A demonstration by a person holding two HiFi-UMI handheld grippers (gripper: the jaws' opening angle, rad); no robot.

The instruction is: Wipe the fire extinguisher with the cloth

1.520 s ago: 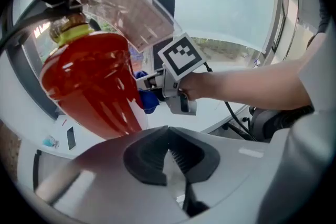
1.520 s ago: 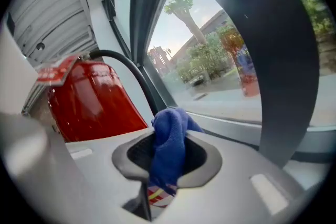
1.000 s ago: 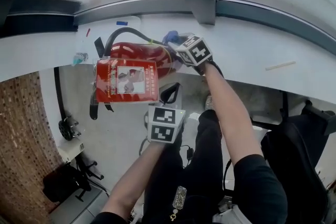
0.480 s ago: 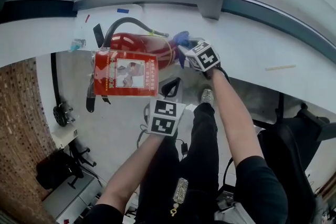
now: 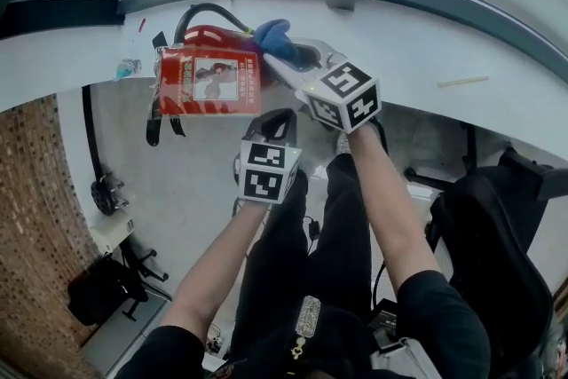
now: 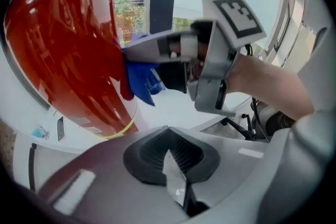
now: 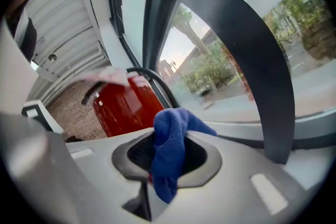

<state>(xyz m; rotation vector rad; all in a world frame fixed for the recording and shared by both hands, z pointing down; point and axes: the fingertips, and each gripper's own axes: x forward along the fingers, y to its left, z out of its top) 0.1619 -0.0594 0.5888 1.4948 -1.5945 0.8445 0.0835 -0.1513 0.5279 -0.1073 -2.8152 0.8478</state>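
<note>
The fire extinguisher (image 5: 206,36) is glossy red with a black hose (image 5: 200,11), and its tag (image 5: 209,82) is red around a pale picture panel. The cloth (image 7: 170,152) is deep blue and the tabletop (image 5: 426,58) white. The left hand-held gripper (image 6: 170,157) and right hand-held gripper (image 5: 288,58) are light grey with dark ribbed pads, each bearing a white cube with black square markers, and the floor (image 5: 35,209) shows a reddish-brown brick pattern.
</note>
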